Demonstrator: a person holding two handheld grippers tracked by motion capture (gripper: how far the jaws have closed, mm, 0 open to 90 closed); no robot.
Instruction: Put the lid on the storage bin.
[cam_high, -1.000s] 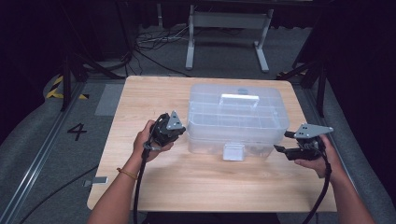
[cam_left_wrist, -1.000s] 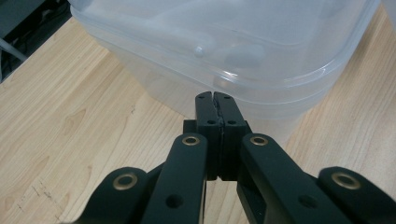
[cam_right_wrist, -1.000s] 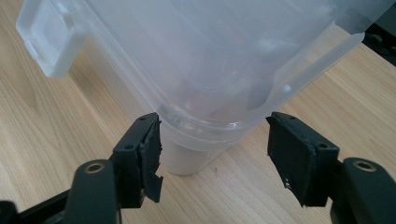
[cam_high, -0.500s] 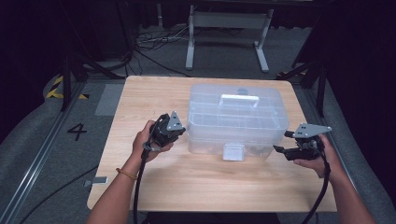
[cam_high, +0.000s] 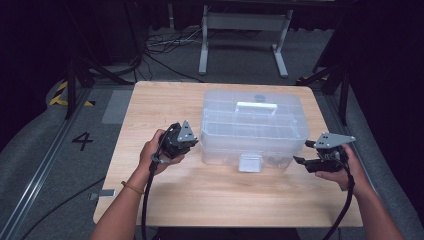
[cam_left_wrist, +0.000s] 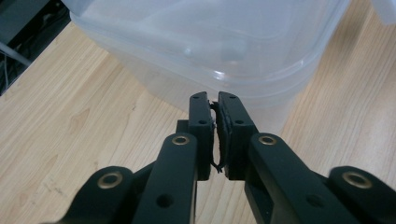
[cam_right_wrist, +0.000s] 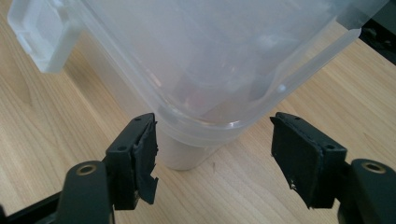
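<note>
A clear plastic storage box with a white handle on its lid and a front latch stands on the wooden table. My left gripper points at the box's front left corner. In the left gripper view its jaws are all but together with nothing between them, having just been opening by a sliver, and the box sits just beyond. My right gripper is open at the front right corner. Its pads stand either side of the box corner without touching it.
The table's near half in front of the box is bare wood. Cables trail from both grippers toward the person. Dark floor, a metal stand and floor cables lie beyond the far edge. The table's right edge is close to my right hand.
</note>
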